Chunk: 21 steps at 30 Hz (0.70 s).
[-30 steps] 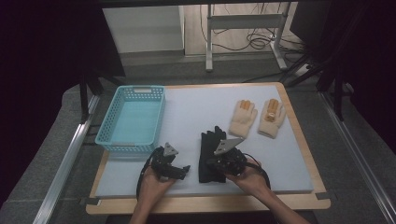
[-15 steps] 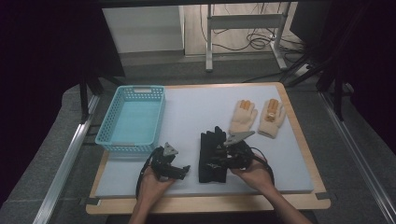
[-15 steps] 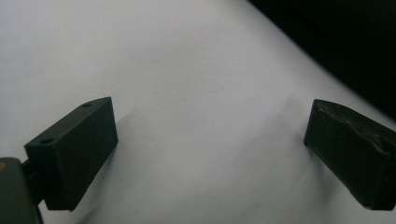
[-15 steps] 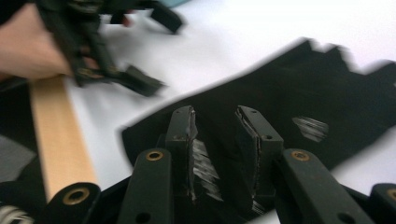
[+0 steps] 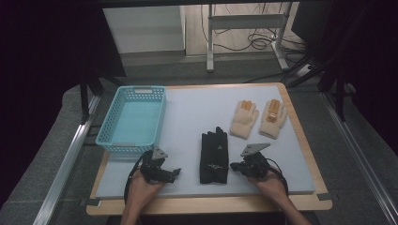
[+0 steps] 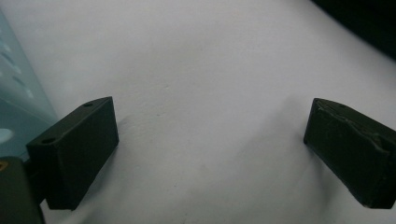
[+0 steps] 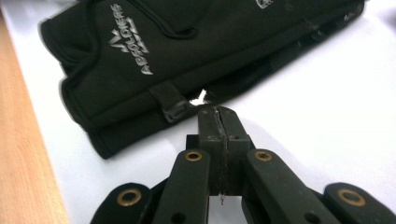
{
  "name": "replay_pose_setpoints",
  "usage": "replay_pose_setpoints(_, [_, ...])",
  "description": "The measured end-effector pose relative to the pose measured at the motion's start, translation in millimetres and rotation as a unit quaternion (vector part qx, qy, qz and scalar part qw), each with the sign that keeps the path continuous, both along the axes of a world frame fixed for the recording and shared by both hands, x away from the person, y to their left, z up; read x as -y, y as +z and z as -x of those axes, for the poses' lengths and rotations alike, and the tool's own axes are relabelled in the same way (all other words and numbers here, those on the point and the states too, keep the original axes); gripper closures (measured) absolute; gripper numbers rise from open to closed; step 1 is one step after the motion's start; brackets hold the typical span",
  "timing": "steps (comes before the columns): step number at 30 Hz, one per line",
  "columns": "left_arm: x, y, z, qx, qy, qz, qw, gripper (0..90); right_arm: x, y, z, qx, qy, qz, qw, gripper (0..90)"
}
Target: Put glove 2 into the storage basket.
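A pair of black gloves (image 5: pixel 213 157) lies stacked flat on the white mat, fingers pointing away from me. In the right gripper view their cuff end (image 7: pixel 140 70) carries silver lettering. My right gripper (image 5: pixel 233 166) sits just right of the gloves, low over the mat. Its jaws have just been closing; its tips (image 7: pixel 218 112) meet at the glove's edge with nothing between them. My left gripper (image 5: pixel 176 172) rests left of the gloves. It stands open (image 6: pixel 210 140) above bare mat, and its fingers (image 6: pixel 74 154) are wide apart.
A light blue basket (image 5: pixel 140 89) stands at the mat's left, its wall (image 6: pixel 14 102) close beside my left gripper. Two cream gloves (image 5: pixel 244 119) (image 5: pixel 273 116) lie at the back right. The wooden board's edge (image 5: pixel 211 204) runs along the front.
My right gripper has moved off the black gloves to their right and lower. The gloves now lie uncovered. My left hand has shifted slightly.
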State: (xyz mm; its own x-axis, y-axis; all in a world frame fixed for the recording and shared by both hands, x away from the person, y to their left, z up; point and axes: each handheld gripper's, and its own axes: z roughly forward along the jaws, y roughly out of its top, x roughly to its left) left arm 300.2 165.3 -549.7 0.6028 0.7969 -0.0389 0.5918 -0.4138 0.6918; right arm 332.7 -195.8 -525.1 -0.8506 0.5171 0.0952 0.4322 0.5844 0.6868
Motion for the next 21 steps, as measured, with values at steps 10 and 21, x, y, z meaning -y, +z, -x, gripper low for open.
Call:
replay_pose_setpoints(10, [-1.4,-0.4,-0.3,0.0,-0.006,0.002,1.0,3.5,-26.0,-1.4,1.6,0.01,0.025,0.004,0.9996,88.5])
replay_pose_setpoints(21, [-1.6,-0.8,-0.2,-0.001,-0.006,0.005,1.0,3.4,-60.9,-4.2,-6.1,0.009,0.028,-0.001,0.9996,87.9])
